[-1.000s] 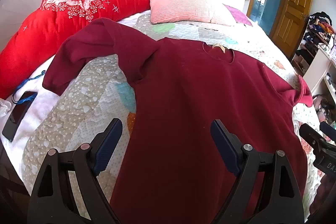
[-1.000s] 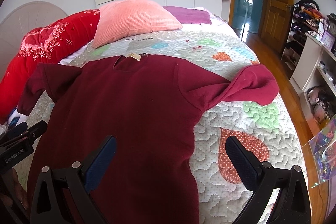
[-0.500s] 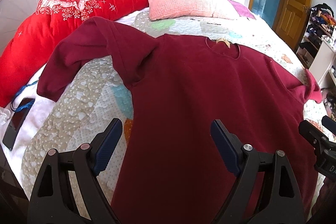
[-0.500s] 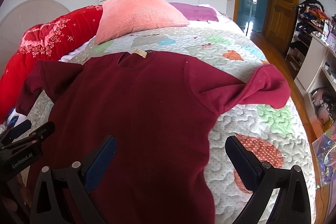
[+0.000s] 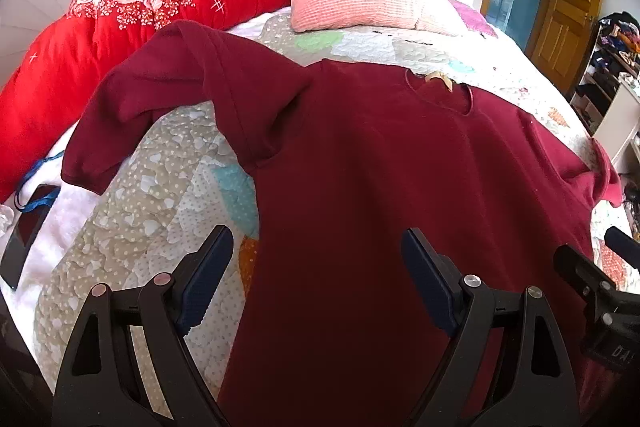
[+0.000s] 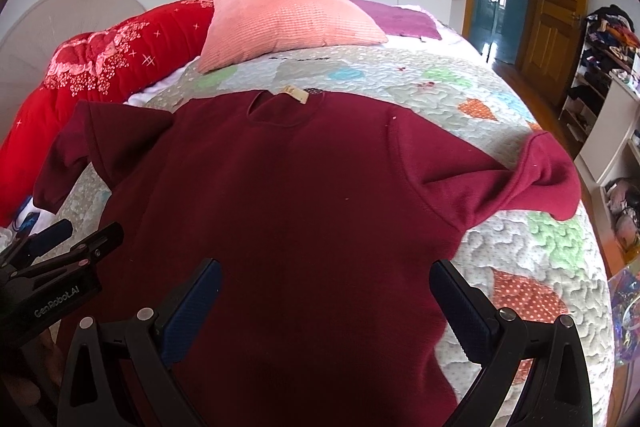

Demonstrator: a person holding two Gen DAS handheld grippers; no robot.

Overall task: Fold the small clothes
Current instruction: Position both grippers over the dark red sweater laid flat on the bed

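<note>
A dark red long-sleeved sweater (image 5: 380, 187) lies spread flat on the quilted bed, collar and tag away from me; it also shows in the right wrist view (image 6: 304, 211). Its left sleeve (image 5: 148, 107) is bent outward and its right sleeve (image 6: 532, 179) is bunched near the bed edge. My left gripper (image 5: 316, 279) is open and empty above the sweater's lower left side. My right gripper (image 6: 326, 299) is open and empty above the lower right part of the body. Each gripper shows at the edge of the other's view.
A red duvet (image 5: 120, 11) and a pink pillow (image 6: 280, 23) lie at the head of the bed. A phone with a blue cord (image 5: 28, 227) lies at the left edge. Shelves with clutter (image 6: 608, 75) and a wooden door (image 5: 572, 7) stand to the right.
Both grippers have moved forward over the sweater, so the collar and sleeves sit nearer in view. Both stay open. The sweater has not moved.
</note>
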